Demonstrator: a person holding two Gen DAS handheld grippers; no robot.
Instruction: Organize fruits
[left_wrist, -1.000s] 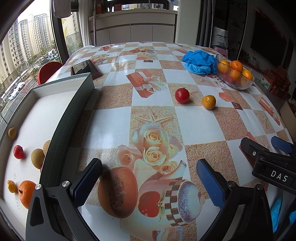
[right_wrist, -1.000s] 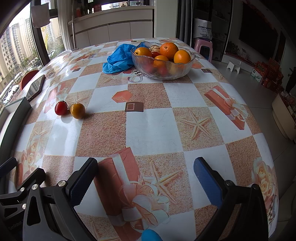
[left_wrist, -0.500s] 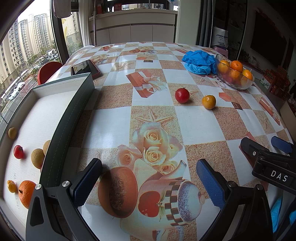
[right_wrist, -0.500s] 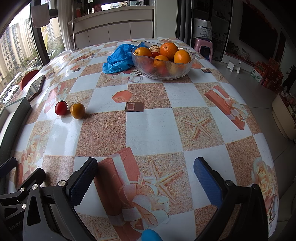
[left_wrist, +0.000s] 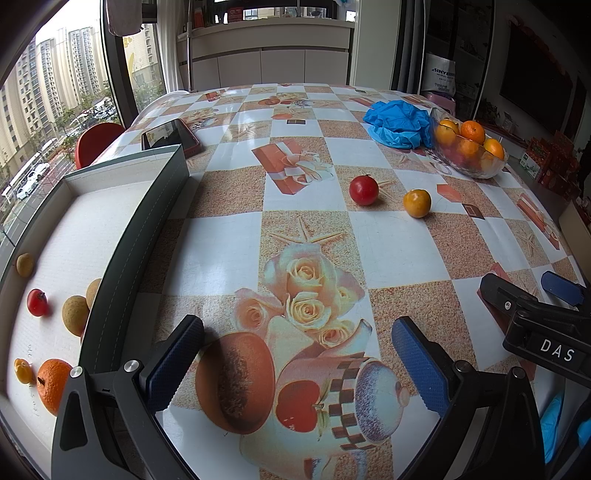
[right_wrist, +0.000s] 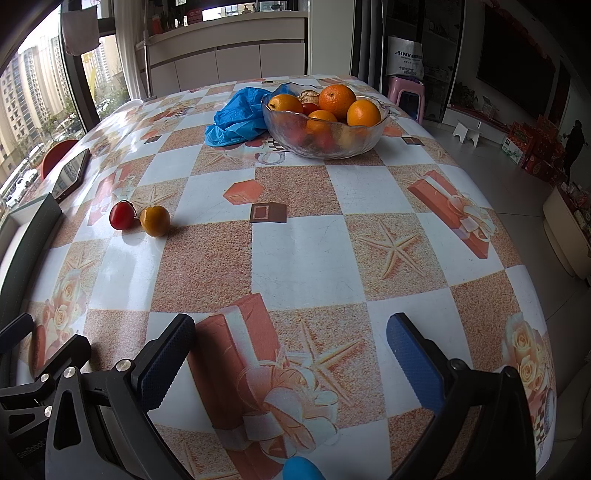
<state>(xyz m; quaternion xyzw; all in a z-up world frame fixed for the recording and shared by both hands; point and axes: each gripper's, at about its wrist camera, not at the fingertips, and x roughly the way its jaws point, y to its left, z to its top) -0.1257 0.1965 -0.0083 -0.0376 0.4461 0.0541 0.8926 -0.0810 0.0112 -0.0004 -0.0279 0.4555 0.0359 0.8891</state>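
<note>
A red tomato (left_wrist: 364, 189) and a small orange fruit (left_wrist: 417, 203) lie side by side on the patterned table; they also show in the right wrist view, tomato (right_wrist: 122, 215) and orange fruit (right_wrist: 155, 220). A glass bowl (right_wrist: 325, 138) of oranges stands at the far side. A white tray (left_wrist: 74, 236) at the left holds several fruits, among them an orange (left_wrist: 53, 384) and a small red fruit (left_wrist: 37, 302). My left gripper (left_wrist: 295, 354) is open and empty near the table's front. My right gripper (right_wrist: 290, 350) is open and empty, also low at the front.
A blue plastic bag (left_wrist: 400, 123) lies beside the bowl. A phone (left_wrist: 170, 134) lies behind the tray's far wall. A red chair (left_wrist: 96, 142) stands past the table's left edge. The right gripper's body (left_wrist: 535, 325) shows at the right of the left wrist view.
</note>
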